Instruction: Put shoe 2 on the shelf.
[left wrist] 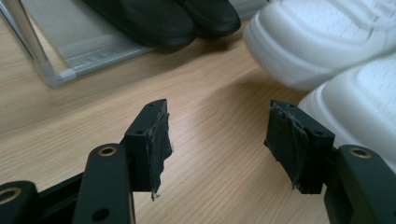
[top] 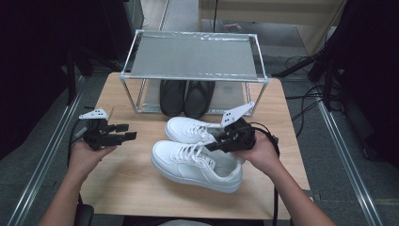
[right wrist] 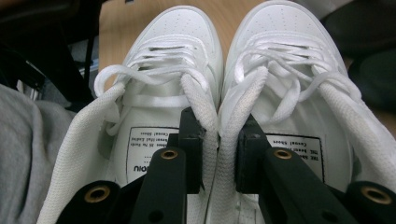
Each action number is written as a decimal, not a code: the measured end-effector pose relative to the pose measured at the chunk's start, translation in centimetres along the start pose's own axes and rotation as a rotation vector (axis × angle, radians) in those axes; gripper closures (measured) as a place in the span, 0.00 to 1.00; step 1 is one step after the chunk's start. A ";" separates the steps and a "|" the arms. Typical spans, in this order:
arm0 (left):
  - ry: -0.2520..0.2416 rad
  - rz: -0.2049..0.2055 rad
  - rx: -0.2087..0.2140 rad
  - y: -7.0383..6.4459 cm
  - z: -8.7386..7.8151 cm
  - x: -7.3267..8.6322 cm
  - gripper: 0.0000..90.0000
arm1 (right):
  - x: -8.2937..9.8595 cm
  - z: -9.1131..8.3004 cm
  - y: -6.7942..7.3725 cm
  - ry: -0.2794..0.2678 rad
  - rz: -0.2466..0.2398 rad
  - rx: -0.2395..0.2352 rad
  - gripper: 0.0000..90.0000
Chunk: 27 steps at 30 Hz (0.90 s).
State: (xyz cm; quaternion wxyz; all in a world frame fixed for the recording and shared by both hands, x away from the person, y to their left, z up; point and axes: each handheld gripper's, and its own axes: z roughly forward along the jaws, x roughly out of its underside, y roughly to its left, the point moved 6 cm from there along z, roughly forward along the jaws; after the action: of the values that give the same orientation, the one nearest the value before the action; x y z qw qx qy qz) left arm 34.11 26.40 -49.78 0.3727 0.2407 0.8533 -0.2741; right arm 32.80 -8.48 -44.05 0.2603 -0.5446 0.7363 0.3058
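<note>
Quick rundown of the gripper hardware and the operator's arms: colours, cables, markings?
Both grippers, left gripper and right gripper, are black, each with a pale grey three-cornered plate on top, dotted with small holes. Jaw arms show brass-coloured eyelets; the left pads are wrapped in frayed black tape. A black cable trails from the right gripper. Forearms are bare, no sleeves visible.

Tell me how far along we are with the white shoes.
Done: the right gripper has pinched the inner collars of both white sneakers together, one jaw inside each shoe. In hand: that grip, with the pair resting on the table. Left: any lift and placing; the rack top is bare, black shoes beneath. The left gripper is open, idle.
</note>
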 end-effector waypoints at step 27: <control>0.001 -0.010 0.040 0.1 0.3 0.0 0.45 | -17.2 -7.1 -6.9 -0.165 0.157 0.133 0.87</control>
State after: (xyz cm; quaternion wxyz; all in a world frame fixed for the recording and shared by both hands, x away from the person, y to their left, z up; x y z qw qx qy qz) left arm 34.34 26.30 -49.95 0.3660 0.2439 0.8491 -0.2927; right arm 43.71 -4.12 -28.09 0.3308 -0.4399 0.7714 0.3193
